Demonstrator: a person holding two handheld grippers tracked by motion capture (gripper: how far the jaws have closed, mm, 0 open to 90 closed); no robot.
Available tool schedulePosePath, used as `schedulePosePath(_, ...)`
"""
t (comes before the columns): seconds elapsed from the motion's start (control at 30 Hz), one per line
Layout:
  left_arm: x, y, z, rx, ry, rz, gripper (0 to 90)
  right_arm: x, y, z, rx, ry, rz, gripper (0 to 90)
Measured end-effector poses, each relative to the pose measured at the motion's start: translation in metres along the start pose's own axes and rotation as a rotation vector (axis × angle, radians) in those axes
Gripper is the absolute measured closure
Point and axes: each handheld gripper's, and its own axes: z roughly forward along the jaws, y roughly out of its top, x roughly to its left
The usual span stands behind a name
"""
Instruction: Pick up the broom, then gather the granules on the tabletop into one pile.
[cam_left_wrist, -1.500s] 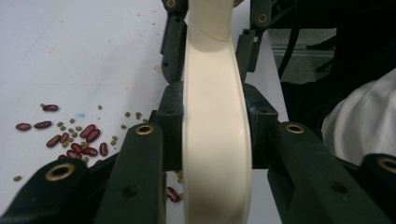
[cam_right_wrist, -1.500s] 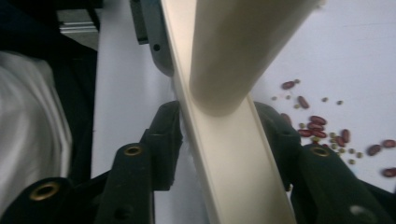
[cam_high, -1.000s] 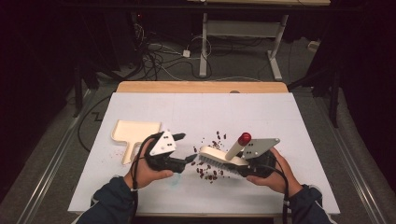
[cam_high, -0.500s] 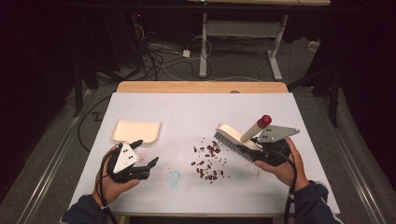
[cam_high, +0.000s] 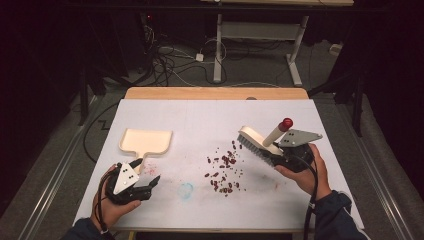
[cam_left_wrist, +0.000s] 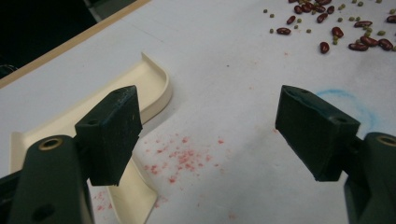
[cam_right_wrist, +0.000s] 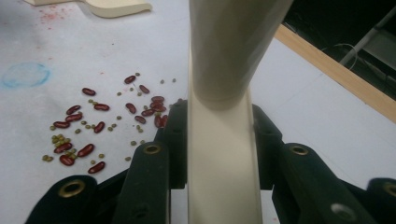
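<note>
A cream dustpan (cam_high: 146, 141) lies on the white table cover at the left, its handle toward me; its rim (cam_left_wrist: 154, 88) curves just beyond my left gripper's jaws. My left gripper (cam_high: 146, 175) is open and holds nothing, hovering just short of the dustpan handle (cam_left_wrist: 133, 189). Red beans and small green ones (cam_high: 223, 170) are scattered mid-table (cam_right_wrist: 98, 126). My right gripper (cam_high: 281, 156) is shut on a cream hand brush (cam_high: 261, 141) with dark bristles and a red-tipped handle (cam_high: 286, 123), lifted at the right of the beans. The brush body (cam_right_wrist: 222, 149) runs between the jaws.
A faint blue ring (cam_high: 186, 190) and reddish specks (cam_left_wrist: 182, 156) mark the white cover (cam_high: 210, 115). A wooden table edge (cam_high: 215, 93) runs along the back. Behind it are cables and a desk frame (cam_high: 260, 45) on the dark floor.
My left gripper has let go of the dustpan and drawn back toward me, leaving the pan at the left. My right gripper has carried the brush up and right, away from the beans.
</note>
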Motion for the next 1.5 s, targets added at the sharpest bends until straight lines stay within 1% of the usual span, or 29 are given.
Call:
schedulePosePath(0.07,0.000,0.000,0.000,0.000,-0.005,-0.003,21.9,-0.002,-0.001,0.002,0.001,-0.009,0.005,67.4)
schedulePosePath(0.1,0.000,0.000,0.000,0.000,-0.006,0.000,22.0,-0.004,-0.001,0.005,0.008,-0.023,0.004,67.5)
schedulePosePath(0.27,0.000,0.000,0.001,0.010,-0.016,0.005,22.0,-0.010,-0.003,0.011,0.017,-0.045,0.012,67.5)
schedulePosePath(0.33,0.000,0.000,0.002,0.013,-0.028,0.002,21.8,-0.013,-0.003,0.014,0.023,-0.061,0.011,67.5)
schedulePosePath(0.37,0.000,0.000,0.002,0.012,-0.035,-0.001,20.5,-0.016,-0.003,0.017,0.023,-0.072,0.018,67.5)
schedulePosePath(0.43,0.000,0.001,0.002,0.004,-0.045,-0.005,20.4,-0.017,-0.003,0.018,0.024,-0.075,0.021,67.5)
schedulePosePath(0.53,-0.002,0.001,0.002,0.011,-0.040,0.009,20.5,-0.020,-0.003,0.021,0.037,-0.095,0.021,67.5)
schedulePosePath(0.57,-0.002,0.002,0.002,0.006,-0.043,0.007,20.4,-0.021,-0.002,0.022,0.046,-0.110,0.012,67.5)
schedulePosePath(0.63,-0.002,0.003,0.004,0.003,-0.038,0.007,20.4,-0.022,-0.001,0.022,0.047,-0.114,0.010,67.5)
schedulePosePath(0.73,-0.001,0.002,0.006,0.018,-0.043,0.008,20.4,-0.026,0.000,0.027,0.057,-0.132,0.002,67.5)
schedulePosePath(0.8,-0.001,0.001,0.007,0.023,-0.048,0.006,20.4,-0.028,0.002,0.034,0.075,-0.149,-0.017,67.5)
schedulePosePath(0.83,-0.001,0.001,0.007,0.021,-0.046,0.002,20.4,-0.029,0.003,0.038,0.083,-0.166,-0.024,67.5)
schedulePosePath(0.87,-0.001,0.001,0.007,0.020,-0.042,0.003,20.4,-0.030,0.003,0.043,0.086,-0.174,-0.028,67.5)
schedulePosePath(0.93,-0.002,0.002,0.007,0.017,-0.043,0.008,20.4,-0.033,0.005,0.054,0.101,-0.187,-0.032,67.5)
schedulePosePath(0.97,-0.002,0.003,0.007,0.022,-0.042,0.013,20.4,-0.034,0.004,0.068,0.123,-0.214,-0.042,67.5)
schedulePosePath(1.0,-0.002,0.003,0.008,0.027,-0.043,0.017,20.4,-0.034,0.004,0.068,0.123,-0.214,-0.042,67.5)
schedulePosePath(1.07,-0.002,0.004,0.010,0.029,-0.048,0.020,20.4,-0.035,0.003,0.081,0.148,-0.229,-0.043,67.5)
schedulePosePath(1.13,-0.002,0.004,0.013,0.036,-0.051,0.021,20.4,-0.033,0.002,0.093,0.163,-0.228,-0.060,67.5)
schedulePosePath(1.17,-0.002,0.003,0.013,0.041,-0.053,0.021,20.4,-0.032,0.004,0.097,0.157,-0.219,-0.062,67.5)
schedulePosePath(1.2,-0.002,0.003,0.014,0.045,-0.055,0.020,20.4,-0.029,0.006,0.100,0.163,-0.221,-0.074,67.5)
schedulePosePath(1.23,-0.003,0.002,0.014,0.049,-0.054,0.021,20.4,-0.026,0.009,0.103,0.172,-0.225,-0.089,67.5)
schedulePosePath(1.27,-0.003,0.002,0.014,0.055,-0.051,0.024,20.4,-0.022,0.010,0.106,0.173,-0.214,-0.096,67.5)
schedulePosePath(1.3,-0.003,0.002,0.013,0.056,-0.050,0.025,20.4,-0.014,0.012,0.113,0.181,-0.199,-0.111,67.5)
schedulePosePath(1.33,-0.003,0.002,0.013,0.055,-0.047,0.026,20.4,-0.014,0.012,0.113,0.181,-0.199,-0.111,67.5)
schedulePosePath(1.37,-0.003,0.002,0.012,0.053,-0.044,0.028,20.4,-0.002,0.015,0.118,0.190,-0.195,-0.154,67.4)
schedulePosePath(1.4,-0.003,0.002,0.011,0.053,-0.041,0.028,20.4,-0.002,0.015,0.118,0.190,-0.195,-0.154,67.4)
schedulePosePath(1.43,-0.003,0.001,0.010,0.055,-0.039,0.030,20.4,0.008,0.017,0.119,0.181,-0.164,-0.173,67.4)
schedulePosePath(1.5,-0.003,0.001,0.009,0.056,-0.034,0.029,20.4,0.016,0.020,0.117,0.169,-0.129,-0.186,67.4)
